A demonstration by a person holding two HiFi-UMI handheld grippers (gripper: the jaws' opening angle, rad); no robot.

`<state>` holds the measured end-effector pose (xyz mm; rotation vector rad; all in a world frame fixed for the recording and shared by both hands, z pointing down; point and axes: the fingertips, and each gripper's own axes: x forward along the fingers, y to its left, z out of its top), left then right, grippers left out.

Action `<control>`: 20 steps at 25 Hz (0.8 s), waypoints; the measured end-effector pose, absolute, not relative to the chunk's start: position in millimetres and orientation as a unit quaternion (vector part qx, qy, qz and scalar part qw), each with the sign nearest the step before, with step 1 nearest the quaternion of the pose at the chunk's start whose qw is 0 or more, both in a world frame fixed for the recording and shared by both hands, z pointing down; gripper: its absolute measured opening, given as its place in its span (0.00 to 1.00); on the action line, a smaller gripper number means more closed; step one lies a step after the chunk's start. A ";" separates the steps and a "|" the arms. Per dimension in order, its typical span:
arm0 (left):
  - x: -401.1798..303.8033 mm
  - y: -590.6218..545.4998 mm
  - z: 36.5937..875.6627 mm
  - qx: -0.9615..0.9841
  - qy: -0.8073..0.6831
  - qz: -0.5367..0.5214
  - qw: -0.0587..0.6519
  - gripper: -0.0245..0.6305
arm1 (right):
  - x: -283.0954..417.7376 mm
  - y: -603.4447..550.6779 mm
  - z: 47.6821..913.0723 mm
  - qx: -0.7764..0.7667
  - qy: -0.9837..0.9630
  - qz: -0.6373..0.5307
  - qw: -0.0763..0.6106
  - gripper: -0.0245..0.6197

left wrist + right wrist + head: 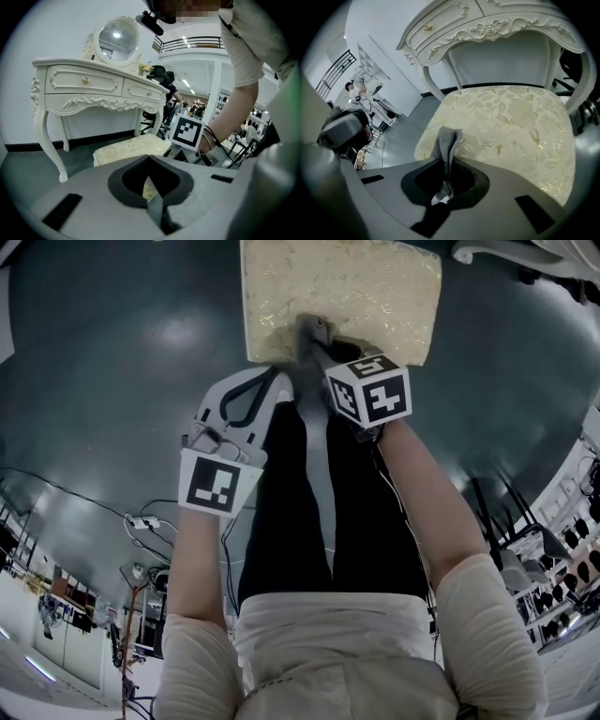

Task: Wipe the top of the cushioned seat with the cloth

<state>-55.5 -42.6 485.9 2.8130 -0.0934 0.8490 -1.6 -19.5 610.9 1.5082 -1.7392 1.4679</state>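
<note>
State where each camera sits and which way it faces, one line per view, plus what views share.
Head view: on the person's head, facing steeply down at the cushioned seat; both forearms, the left gripper and the right gripper show.
Left gripper view: on the left gripper, facing across at the dressing table; its shut fingers and the person's right arm show.
Right gripper view: on the right gripper, facing down at the seat; its fingers pinch the cloth.
Shared: all three show the seat.

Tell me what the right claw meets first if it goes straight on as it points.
Likely the cushioned seat: the right claw, shut on the cloth, aims at its near part, so the cloth would touch first. Depth is unclear.
</note>
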 end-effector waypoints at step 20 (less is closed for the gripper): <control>51.6 31.8 483.6 0.955 -0.023 0.267 0.131 0.04 | 116.7 62.1 614.0 0.557 -0.608 0.519 0.226 0.08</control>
